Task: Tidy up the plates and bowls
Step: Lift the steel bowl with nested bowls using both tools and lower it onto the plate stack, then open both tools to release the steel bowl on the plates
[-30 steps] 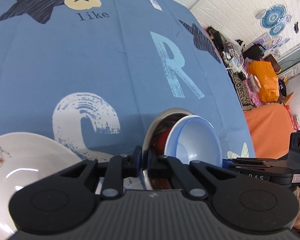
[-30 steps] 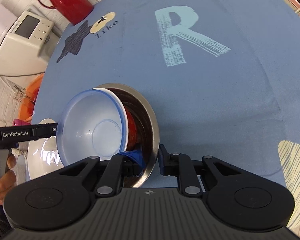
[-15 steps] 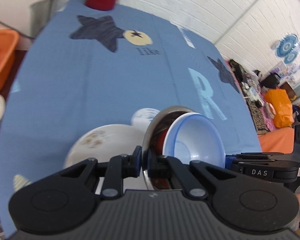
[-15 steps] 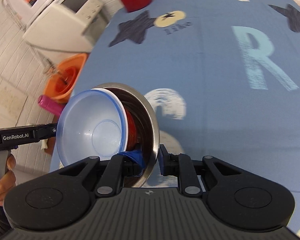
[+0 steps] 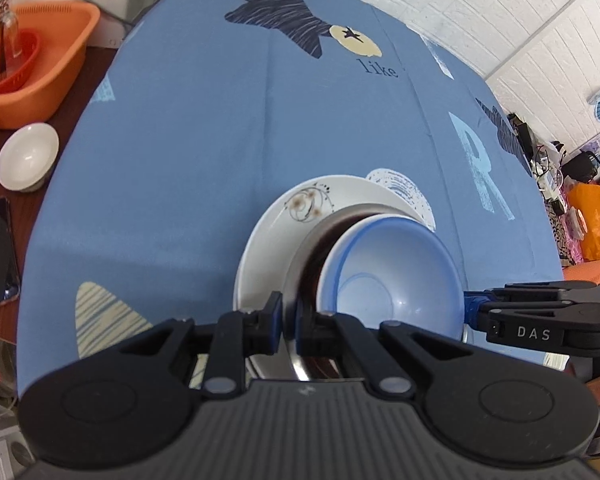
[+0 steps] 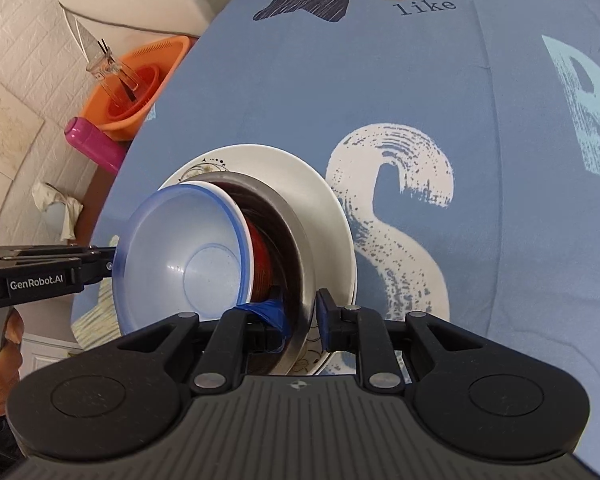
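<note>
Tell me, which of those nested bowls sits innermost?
The blue bowl. It sits inside a red bowl, which sits inside the steel bowl; both grippers pinch the steel bowl's rim.

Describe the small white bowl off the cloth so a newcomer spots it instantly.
Start at the blue tablecloth and go past its left edge to the bare brown tabletop. The small white bowl sits there alone, below the orange basket, plain and unstacked, unlike the patterned plate.

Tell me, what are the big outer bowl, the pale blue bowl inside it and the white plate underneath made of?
The outer bowl looks like brushed steel: grey rim with a dull metallic sheen. The pale blue bowl seems plastic, slightly translucent with a darker blue rim. The white plate looks like glazed ceramic, glossy with a printed floral motif.
</note>
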